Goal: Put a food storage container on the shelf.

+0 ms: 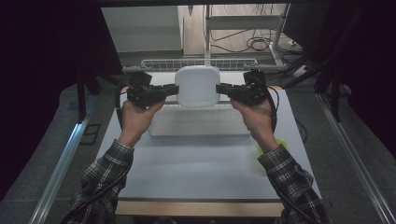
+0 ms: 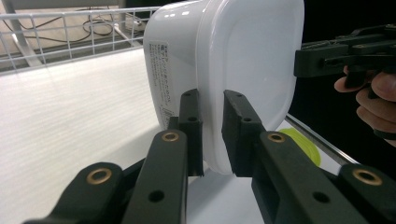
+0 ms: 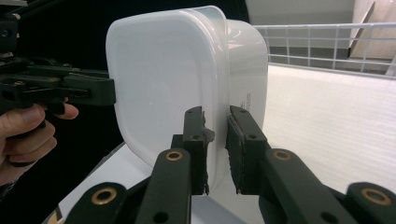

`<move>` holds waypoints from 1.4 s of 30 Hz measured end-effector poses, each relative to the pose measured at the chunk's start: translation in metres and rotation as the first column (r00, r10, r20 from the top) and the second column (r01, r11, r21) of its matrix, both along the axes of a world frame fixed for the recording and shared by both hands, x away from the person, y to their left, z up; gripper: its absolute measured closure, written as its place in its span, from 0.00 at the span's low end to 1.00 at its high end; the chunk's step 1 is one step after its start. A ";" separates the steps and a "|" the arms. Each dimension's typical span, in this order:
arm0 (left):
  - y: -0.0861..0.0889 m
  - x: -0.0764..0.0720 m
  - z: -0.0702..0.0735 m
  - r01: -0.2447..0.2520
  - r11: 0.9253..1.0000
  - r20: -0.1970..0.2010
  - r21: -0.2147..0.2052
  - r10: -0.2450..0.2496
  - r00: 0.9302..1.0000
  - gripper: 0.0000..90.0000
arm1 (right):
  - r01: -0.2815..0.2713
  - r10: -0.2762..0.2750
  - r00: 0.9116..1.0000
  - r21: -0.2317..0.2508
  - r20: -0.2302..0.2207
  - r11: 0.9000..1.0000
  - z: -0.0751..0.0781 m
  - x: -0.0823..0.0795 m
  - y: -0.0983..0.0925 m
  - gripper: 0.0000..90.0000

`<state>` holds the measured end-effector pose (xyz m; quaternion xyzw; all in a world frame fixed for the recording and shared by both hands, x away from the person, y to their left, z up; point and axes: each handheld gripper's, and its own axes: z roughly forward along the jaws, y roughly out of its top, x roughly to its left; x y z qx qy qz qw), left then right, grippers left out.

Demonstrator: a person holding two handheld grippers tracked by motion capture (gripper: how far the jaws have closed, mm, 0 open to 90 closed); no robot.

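A white lidded plastic container (image 1: 197, 86) hangs in the air above the table, its lid facing me. My left gripper (image 1: 176, 89) is shut on the rim at its left side, and my right gripper (image 1: 218, 88) is shut on the rim at its right side. In the left gripper view the two black jaws of the left gripper (image 2: 212, 133) pinch the lid rim of the container (image 2: 252, 56), with the right gripper (image 2: 327, 56) at the far edge. In the right gripper view the right gripper (image 3: 216, 147) clamps the rim of the container (image 3: 159, 74), and the left gripper (image 3: 70, 91) grips the opposite edge.
A white wire rack (image 1: 198, 64) stands along the far edge of the table. Below the container a flat white tray (image 1: 198, 123) lies on the white table top (image 1: 196, 168). A yellow-green object (image 1: 280, 142) lies by the person's right forearm.
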<state>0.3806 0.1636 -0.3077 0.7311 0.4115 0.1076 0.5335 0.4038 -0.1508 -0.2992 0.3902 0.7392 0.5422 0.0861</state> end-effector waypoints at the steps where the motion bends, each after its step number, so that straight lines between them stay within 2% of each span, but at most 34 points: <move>1: -0.001 0.002 0.001 0.000 1.000 -0.001 0.001 0.000 1.000 0.87 | 0.004 -0.004 1.000 -0.001 -0.002 1.000 0.000 0.002 0.000 0.87; 10: -0.005 0.020 -0.001 -0.005 1.000 -0.022 -0.004 0.005 1.000 0.87 | 0.034 -0.033 0.999 0.003 -0.030 0.999 -0.002 0.017 -0.002 0.86; 19: -0.005 0.026 -0.005 -0.016 1.000 -0.031 -0.008 0.016 0.999 0.87 | 0.037 -0.037 0.998 0.007 -0.047 0.999 -0.006 0.026 -0.001 0.86; 24: -0.006 0.029 -0.005 -0.026 1.000 -0.020 -0.013 0.026 0.999 0.86 | 0.045 -0.045 0.998 0.001 -0.053 0.999 -0.006 0.030 0.000 0.85; 27: -0.007 0.030 -0.006 -0.023 1.000 -0.012 -0.015 0.023 1.000 0.85 | 0.049 -0.049 0.998 -0.011 -0.045 0.999 -0.006 0.032 0.000 0.84; 32: -0.009 0.032 -0.006 -0.025 1.000 0.008 -0.013 0.025 1.000 0.79 | 0.038 -0.037 0.999 0.008 -0.037 0.999 -0.006 0.035 0.000 0.78; 42: -0.017 0.039 -0.007 -0.052 0.998 0.039 0.029 0.051 0.998 0.68 | 0.058 -0.057 0.998 -0.025 0.013 0.998 -0.005 0.039 0.007 0.69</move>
